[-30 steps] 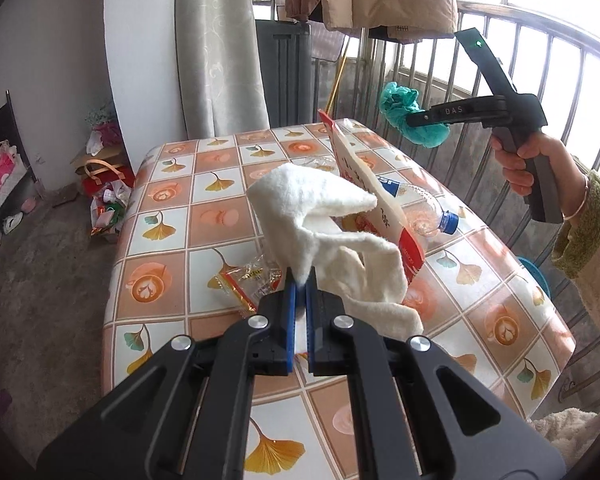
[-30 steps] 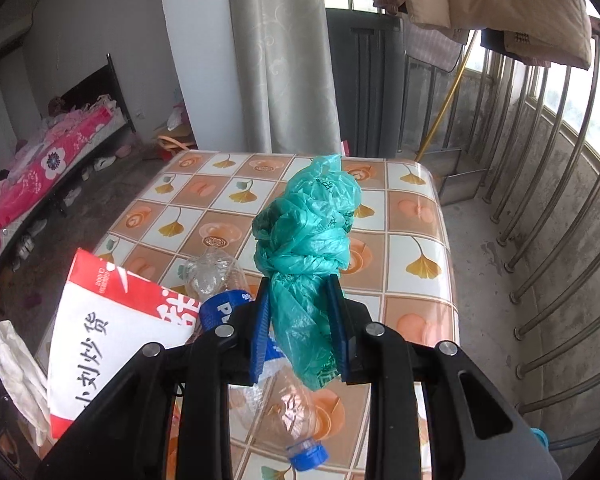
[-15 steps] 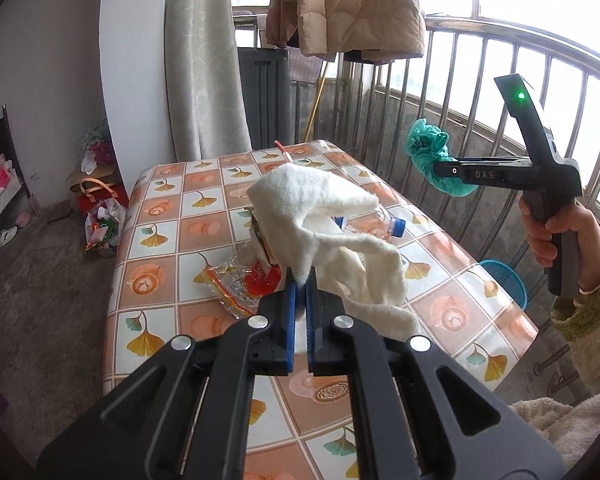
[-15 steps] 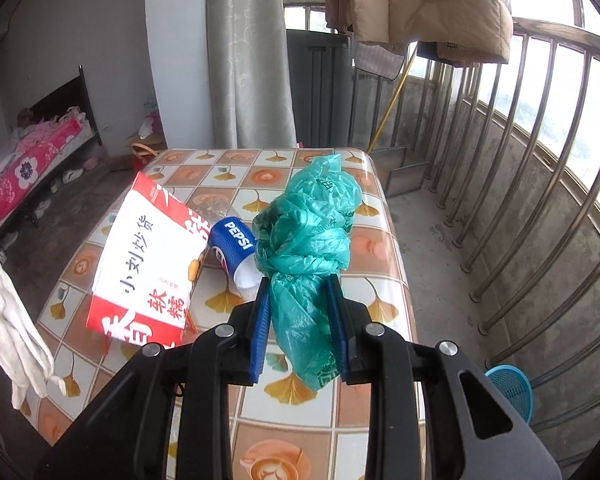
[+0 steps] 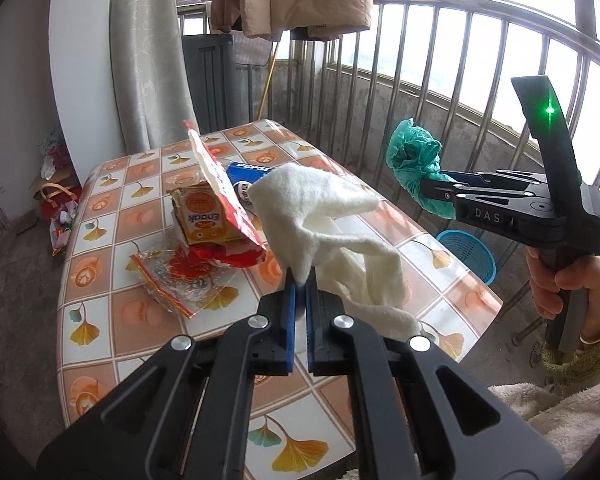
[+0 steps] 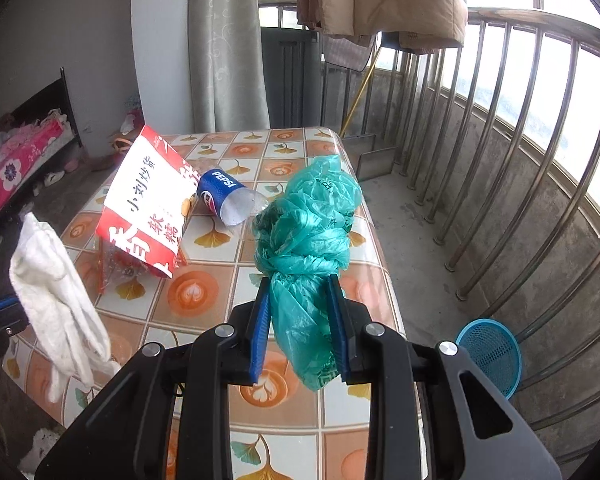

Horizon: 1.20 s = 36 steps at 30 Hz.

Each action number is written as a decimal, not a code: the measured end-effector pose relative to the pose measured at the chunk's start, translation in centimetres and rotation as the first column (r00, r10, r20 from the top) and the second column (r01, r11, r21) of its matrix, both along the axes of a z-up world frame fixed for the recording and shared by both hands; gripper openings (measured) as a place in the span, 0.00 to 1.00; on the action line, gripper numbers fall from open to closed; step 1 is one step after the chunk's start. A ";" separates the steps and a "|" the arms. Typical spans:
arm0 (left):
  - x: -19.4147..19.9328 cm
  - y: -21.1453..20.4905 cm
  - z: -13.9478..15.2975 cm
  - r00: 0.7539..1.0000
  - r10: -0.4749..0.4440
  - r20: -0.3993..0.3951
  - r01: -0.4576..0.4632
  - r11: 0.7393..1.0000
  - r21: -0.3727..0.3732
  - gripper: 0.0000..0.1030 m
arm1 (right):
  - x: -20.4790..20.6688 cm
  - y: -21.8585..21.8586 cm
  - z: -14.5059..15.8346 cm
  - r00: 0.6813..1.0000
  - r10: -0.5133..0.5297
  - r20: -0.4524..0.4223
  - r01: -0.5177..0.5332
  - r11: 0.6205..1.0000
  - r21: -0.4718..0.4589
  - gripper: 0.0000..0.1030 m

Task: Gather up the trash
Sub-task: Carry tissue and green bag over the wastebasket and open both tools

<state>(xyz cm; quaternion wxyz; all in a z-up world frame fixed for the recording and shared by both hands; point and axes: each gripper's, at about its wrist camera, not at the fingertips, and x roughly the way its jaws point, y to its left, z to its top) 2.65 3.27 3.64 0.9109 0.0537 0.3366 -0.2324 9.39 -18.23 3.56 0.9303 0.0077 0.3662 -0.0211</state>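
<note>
The left gripper (image 5: 300, 284) is closed almost fully on a corner of a white cloth (image 5: 328, 236), and the rest of this cloth hangs loose above the tabletop (image 5: 100, 308). The right gripper (image 6: 300, 292) stands partly open, with both pads pressing on a knotted green plastic bag (image 6: 306, 232), so the bag is held in the air over the right part of the tabletop. In the left wrist view the same bag is seen beyond the right edge of the tabletop, and a hand (image 5: 568, 284) holds the handle of that gripper.

On the tabletop lies a red and white snack bag (image 6: 148, 204), tilted up on other things. Just beside it is a plastic bottle (image 6: 228, 200) with a blue Pepsi label, lying on its side. Under the snack bag there is a small orange box (image 5: 204, 216) and a clear crumpled wrapper (image 5: 176, 276) with red print; whether they touch each other I cannot say surely.

On the floor, between the tabletop and the metal railing (image 6: 512, 168), stands a blue mesh basket (image 6: 492, 352).
</note>
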 end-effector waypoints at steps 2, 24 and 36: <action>0.3 -1.0 -0.1 1.000 -0.026 -0.002 0.026 1.000 0.001 0.02 | -0.7 -0.5 0.0 1.000 -0.018 0.001 0.018 1.000 0.013 0.26; 8.2 -22.7 -1.6 0.898 -0.425 -0.114 0.429 0.903 0.014 0.02 | -3.7 -14.9 -2.4 0.928 -0.373 -0.014 0.372 0.925 0.079 0.26; 12.9 -43.5 -8.0 0.715 -0.602 -0.354 0.645 0.764 0.002 0.02 | -6.4 -33.1 -11.1 0.730 -0.651 -0.207 0.681 0.670 0.295 0.26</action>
